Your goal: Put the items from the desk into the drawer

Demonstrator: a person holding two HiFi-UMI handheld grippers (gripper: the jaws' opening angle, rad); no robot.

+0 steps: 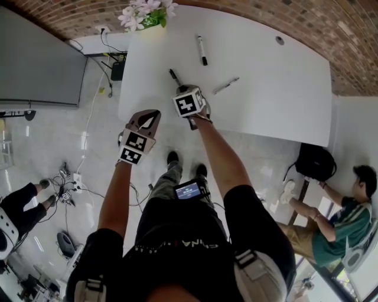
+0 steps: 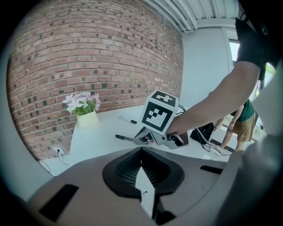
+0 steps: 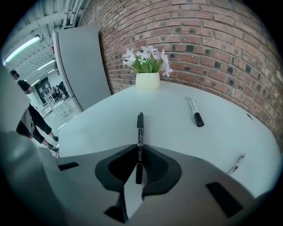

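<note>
- Right gripper view: the right gripper (image 3: 139, 148) has its jaws pressed together on a black pen (image 3: 139, 132), clamped near the pen's rear end; the rest of the pen sticks straight out ahead over the white desk (image 3: 177, 132)
- Whether the pen's far tip rests on the desktop or sits just above it cannot be told
- Head view: this gripper is over the near left part of the desk, with the person's right hand (image 1: 201, 115) behind its marker cube
- A white marker with a black cap (image 1: 202, 50) lies further in on the desk, well apart from the held pen
- A slim silver pen (image 1: 226, 85) lies at an angle just to the right of the right gripper, not touching it
- A cream pot of pale pink flowers (image 1: 146, 15) stands at the far left corner of the desk, against the brick wall (image 1: 266, 15)
- Left gripper view: the left gripper (image 2: 141, 151) has its jaws closed tip to tip with nothing between them
- In the head view it is off the desk's left edge, above the pale floor (image 1: 59, 141), near the right gripper but not touching it
- A grey panel (image 1: 38, 59) stands at the left, with cables (image 1: 71, 183) on the floor in front of it
- At the right, a black backpack (image 1: 315, 162) lies on the floor by the desk, and a seated person in a green top (image 1: 336, 227) is beside it
- A small device with a lit screen (image 1: 189, 190) is at the person's waist
</note>
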